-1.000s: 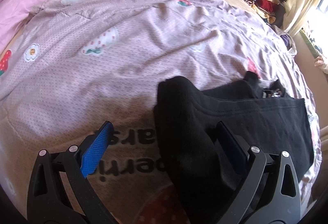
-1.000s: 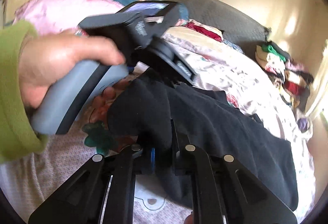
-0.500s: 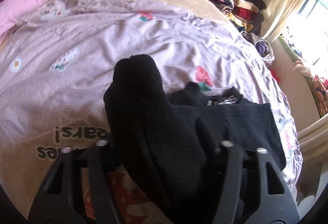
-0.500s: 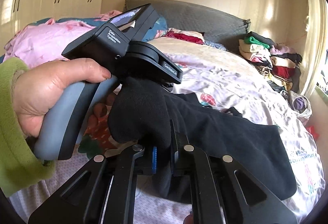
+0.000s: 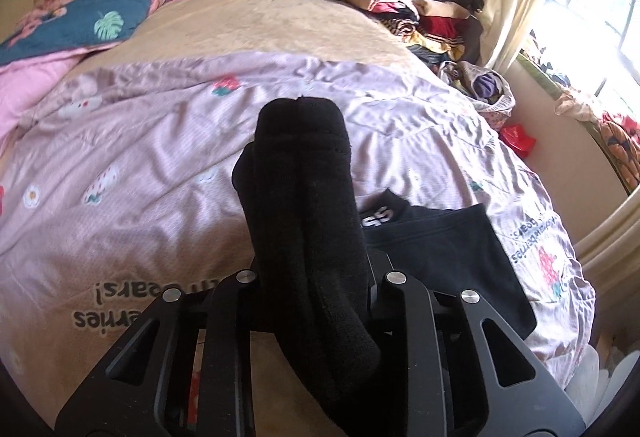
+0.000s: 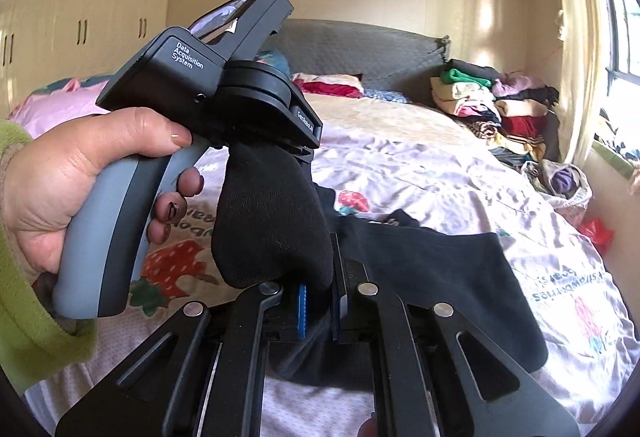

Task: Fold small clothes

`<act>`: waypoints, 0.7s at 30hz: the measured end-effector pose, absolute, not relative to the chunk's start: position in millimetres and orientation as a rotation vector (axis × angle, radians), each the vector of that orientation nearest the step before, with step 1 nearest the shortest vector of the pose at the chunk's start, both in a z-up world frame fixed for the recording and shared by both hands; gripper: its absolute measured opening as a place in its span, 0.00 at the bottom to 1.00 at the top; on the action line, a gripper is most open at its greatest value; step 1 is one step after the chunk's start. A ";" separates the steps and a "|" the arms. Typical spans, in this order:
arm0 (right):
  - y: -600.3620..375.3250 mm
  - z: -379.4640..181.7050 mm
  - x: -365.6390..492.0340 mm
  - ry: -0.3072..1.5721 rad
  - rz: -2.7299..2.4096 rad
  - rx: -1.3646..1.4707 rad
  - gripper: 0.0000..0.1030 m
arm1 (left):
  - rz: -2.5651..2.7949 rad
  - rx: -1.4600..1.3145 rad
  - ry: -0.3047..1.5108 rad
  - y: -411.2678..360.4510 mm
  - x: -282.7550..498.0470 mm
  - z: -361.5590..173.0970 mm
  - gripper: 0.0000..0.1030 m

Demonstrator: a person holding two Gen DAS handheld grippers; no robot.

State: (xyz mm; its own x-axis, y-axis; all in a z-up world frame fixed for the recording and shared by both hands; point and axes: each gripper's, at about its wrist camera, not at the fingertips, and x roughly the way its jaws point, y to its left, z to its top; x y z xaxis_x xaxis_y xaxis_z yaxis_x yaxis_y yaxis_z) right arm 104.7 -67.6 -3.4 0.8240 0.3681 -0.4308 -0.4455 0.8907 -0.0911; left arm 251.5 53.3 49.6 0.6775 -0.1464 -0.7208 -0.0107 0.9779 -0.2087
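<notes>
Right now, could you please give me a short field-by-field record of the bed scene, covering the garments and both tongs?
held item: black sock, lifted off the bed
left tongs: just been closing, now clamped on the sock
right tongs: shut on the same sock
other garment: black clothing lying flat on the bedspread
surface: pink strawberry-print bedspread
background: stack of folded clothes at the bed's far corner
person: hand on the left tool's handle, green sleeve
</notes>
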 end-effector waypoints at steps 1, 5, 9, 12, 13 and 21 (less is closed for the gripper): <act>-71.8 -2.5 104.2 0.417 0.429 -0.185 0.07 | -0.083 -0.199 0.820 46.8 252.4 52.0 0.18; -89.3 1.7 105.5 0.416 0.405 -0.161 0.07 | -0.104 -0.180 0.815 26.3 256.7 57.5 0.18; -106.2 4.3 106.1 0.417 0.380 -0.140 0.07 | -0.130 -0.156 0.820 3.1 262.2 59.8 0.18; -120.6 4.1 109.4 0.427 0.363 -0.120 0.07 | -0.142 -0.145 0.827 -12.0 265.6 59.4 0.18; -124.1 3.5 110.4 0.430 0.359 -0.115 0.07 | -0.146 -0.139 0.829 -18.4 267.0 58.7 0.18; -156.3 -9.2 116.8 0.462 0.321 -0.064 0.07 | -0.171 -0.110 0.858 -59.2 279.2 47.2 0.18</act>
State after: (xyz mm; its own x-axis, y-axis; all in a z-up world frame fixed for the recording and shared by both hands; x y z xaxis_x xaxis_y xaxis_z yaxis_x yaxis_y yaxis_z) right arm 116.8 -156.3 -9.2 0.8458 0.2899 -0.4479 -0.3188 0.9478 0.0115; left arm 279.2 -59.2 47.2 0.6417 -0.1942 -0.7420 0.1056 0.9806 -0.1652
